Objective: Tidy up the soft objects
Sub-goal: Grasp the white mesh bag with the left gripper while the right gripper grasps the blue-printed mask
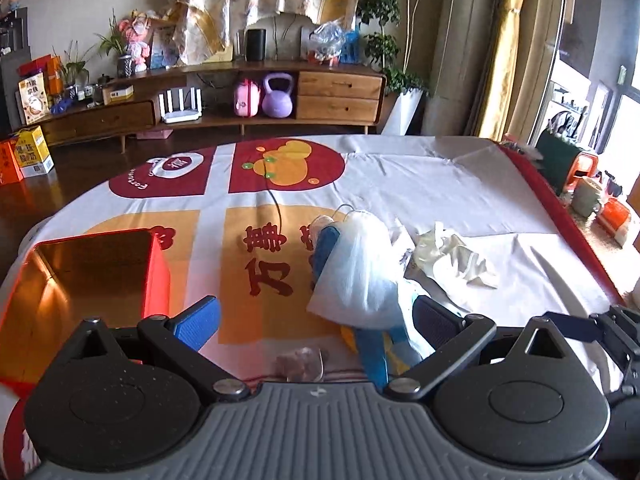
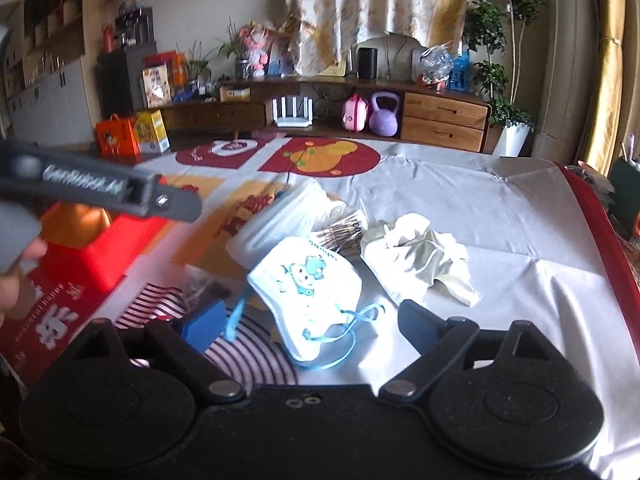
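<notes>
We see both hand-held grippers, left and right, spread wide over the cloth-covered desk, where a cartoon-printed face mask lies beside a crumpled pale cloth and a red box.

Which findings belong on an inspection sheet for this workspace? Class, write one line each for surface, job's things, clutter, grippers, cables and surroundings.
Surface: printed tablecloth, wrinkled, red trim at right.
Job's things: cartoon face mask with blue straps; pale crumpled cloth; white mesh pouch; open red box at left.
Clutter: striped fabric at near edge; small clear packet.
Grippers: left gripper open beside the pouch; right gripper open around the mask.
Cables: thin dark cord on the cloth.
Surroundings: wooden console, purple kettlebell, potted plants.
</notes>
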Available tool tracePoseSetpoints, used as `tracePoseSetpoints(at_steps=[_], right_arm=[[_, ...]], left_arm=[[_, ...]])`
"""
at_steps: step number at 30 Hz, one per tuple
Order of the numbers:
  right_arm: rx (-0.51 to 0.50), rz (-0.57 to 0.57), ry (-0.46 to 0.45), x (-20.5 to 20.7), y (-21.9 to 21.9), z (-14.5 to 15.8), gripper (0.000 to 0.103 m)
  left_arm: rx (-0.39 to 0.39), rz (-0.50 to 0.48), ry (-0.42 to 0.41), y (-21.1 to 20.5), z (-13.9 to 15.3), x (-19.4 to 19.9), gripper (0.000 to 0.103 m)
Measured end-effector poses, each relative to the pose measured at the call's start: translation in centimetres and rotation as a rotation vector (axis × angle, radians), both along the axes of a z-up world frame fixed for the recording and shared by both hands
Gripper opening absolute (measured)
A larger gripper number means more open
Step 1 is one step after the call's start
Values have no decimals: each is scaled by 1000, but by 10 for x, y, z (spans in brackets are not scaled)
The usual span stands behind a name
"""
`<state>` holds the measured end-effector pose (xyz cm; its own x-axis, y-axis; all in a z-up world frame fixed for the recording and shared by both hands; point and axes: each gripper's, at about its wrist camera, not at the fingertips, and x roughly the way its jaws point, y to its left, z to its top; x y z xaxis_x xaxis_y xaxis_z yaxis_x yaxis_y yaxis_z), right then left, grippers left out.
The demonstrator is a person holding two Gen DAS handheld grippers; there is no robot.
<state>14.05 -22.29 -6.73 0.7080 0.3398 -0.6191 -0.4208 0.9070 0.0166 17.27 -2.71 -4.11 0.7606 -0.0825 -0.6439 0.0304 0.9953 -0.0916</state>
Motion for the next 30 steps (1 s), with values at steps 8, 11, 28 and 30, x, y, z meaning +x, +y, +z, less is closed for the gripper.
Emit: tracePoseSetpoints(at_steps=[8,11,28,30], right_arm=[[-30,62,17,22,16,-14,79],[-36,77,27,27,21,-19,73],[-34,87,62,48,30,-36,37],[-27,86,67,48,29,-37,34]], left_arm=[[8,-19,66,-14,-20,52,103],[10,-25,93,-18,-29,67,103],[-62,-57,190,-31,-60,116,92],[-70,-63,196,-30,-60,117,81]])
